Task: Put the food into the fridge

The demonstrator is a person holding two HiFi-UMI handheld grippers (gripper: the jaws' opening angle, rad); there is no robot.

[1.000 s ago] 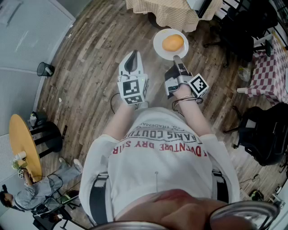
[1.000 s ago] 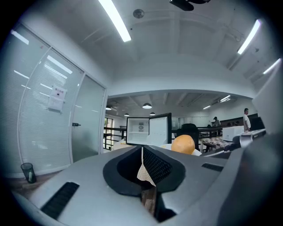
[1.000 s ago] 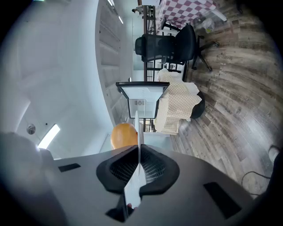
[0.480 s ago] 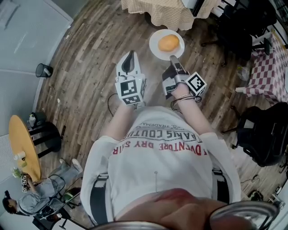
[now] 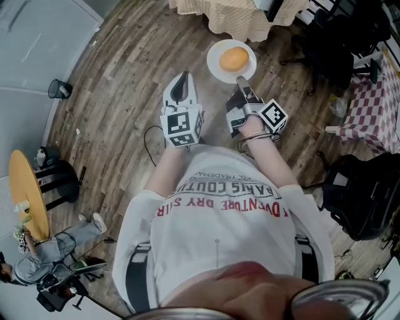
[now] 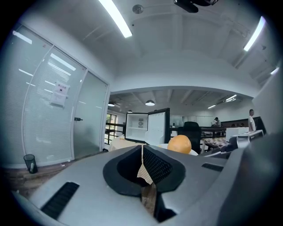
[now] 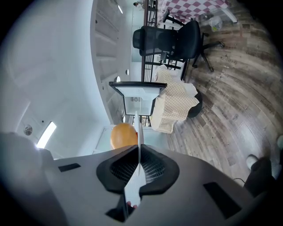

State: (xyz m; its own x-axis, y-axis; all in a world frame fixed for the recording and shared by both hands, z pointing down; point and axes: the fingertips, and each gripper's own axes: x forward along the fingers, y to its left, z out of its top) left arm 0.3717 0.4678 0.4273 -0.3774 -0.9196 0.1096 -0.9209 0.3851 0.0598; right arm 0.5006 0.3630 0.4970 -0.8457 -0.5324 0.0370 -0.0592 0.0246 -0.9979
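1. Shifted slightly left in head view since a second ago: food (image 5: 234,59) and plate (image 5: 215,69) together with both grippers, floor (image 5: 119,94) sliding beneath; grip unchanged.
2. Round and orange, sitting mid-plate, carried in the air above the floor, not yet in the fridge (image 6: 137,128).
3. Right gripper (image 5: 240,81): jaws almost together, pinched on the plate's near rim; food just past the tips, straight along their line.
4. Left gripper (image 5: 181,81): jaws together on nothing, beside the plate without touching.
5. Fridge: door open, dead ahead of both jaws, beyond a cloth-draped bench (image 5: 234,19), well apart yet.
6. Probably next: onward with the plate kept level, right hand reaching in, left free for the door.
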